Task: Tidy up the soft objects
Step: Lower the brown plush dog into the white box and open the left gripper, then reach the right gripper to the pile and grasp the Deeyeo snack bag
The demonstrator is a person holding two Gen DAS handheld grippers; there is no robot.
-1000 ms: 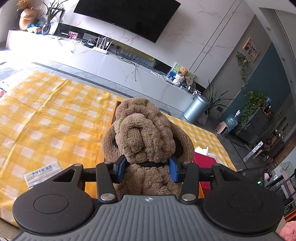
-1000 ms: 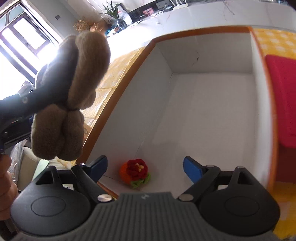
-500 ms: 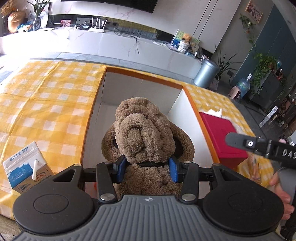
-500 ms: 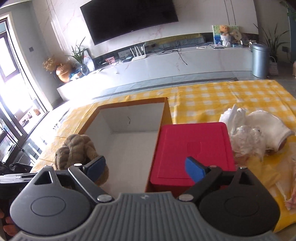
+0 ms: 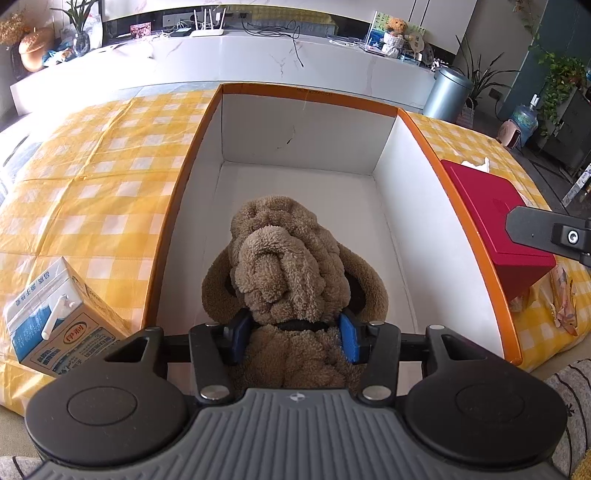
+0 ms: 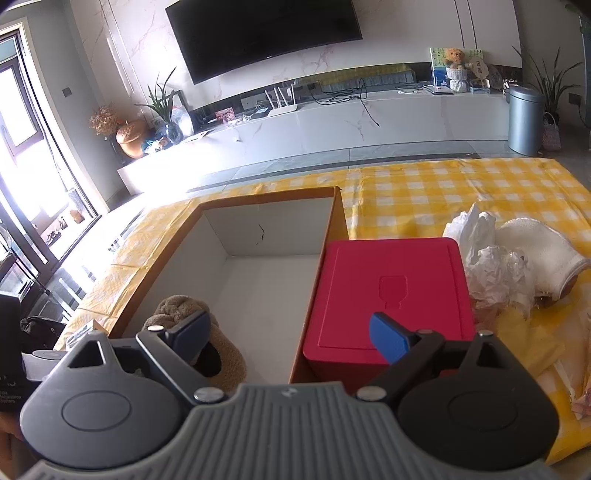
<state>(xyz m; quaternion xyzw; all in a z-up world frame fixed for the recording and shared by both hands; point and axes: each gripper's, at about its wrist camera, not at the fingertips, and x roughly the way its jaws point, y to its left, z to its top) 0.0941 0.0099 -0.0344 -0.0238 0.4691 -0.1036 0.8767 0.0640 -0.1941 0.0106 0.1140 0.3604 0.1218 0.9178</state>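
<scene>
Brown plush toy (image 5: 284, 266): deep fuzzy pile, matt, soft knotted folds.
Box (image 5: 306, 95): cardboard, smooth matt white inside, orange rim.
Tablecloth (image 5: 96, 177) beneath the box: yellow-and-white check, thin, creased, faint sheen.
Red case (image 6: 391, 291) touching the box's side wall: smooth moulded plastic, satin.
Milk carton (image 5: 55, 332) on the box's opposite side: printed coated paperboard, white plastic straw.
Left gripper (image 5: 293, 338): matt black plastic, blue rubbery pads, ribbed grey housing, bright metal screws.

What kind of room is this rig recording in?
Most likely a home living room: a wall-mounted TV above a long white media console carrying a router, houseplants, and a table with a yellow checked cloth.
</scene>
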